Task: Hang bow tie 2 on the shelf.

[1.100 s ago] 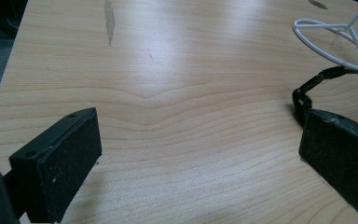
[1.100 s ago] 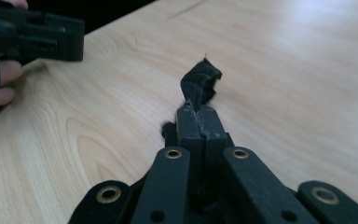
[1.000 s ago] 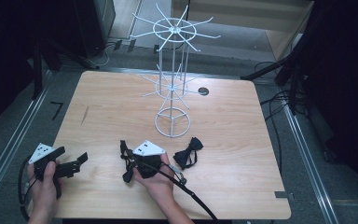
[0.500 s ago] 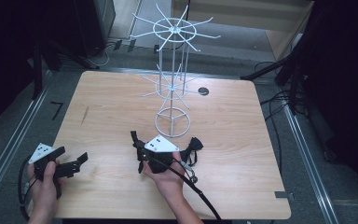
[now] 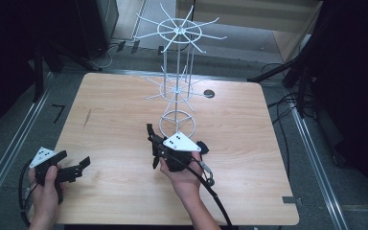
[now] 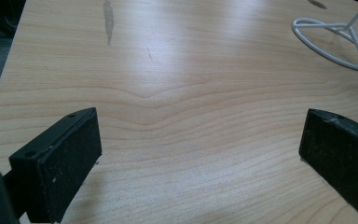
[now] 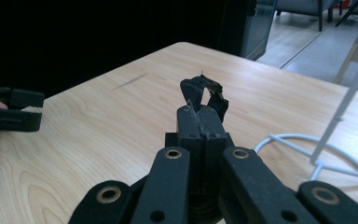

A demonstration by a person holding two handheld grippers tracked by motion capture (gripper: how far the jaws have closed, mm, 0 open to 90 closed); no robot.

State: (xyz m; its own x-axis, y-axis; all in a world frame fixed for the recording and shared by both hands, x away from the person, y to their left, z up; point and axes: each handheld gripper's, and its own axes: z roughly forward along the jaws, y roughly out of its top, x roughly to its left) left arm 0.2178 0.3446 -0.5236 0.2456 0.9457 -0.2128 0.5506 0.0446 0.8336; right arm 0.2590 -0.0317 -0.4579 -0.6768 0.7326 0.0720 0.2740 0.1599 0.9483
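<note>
Right gripper [image 5: 152, 143] with black bow tie [image 7: 204, 94], now nearer wire stand [image 5: 178, 120].

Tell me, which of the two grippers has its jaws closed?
The right gripper, near the white wire stand, pinching a black strap; the left gripper gapes wide over bare wood.

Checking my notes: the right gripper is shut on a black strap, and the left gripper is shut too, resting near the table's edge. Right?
Not quite: the left gripper is open, its jaws wide apart over the wooden table in the left gripper view. The right gripper is indeed shut on the black strap.
</note>
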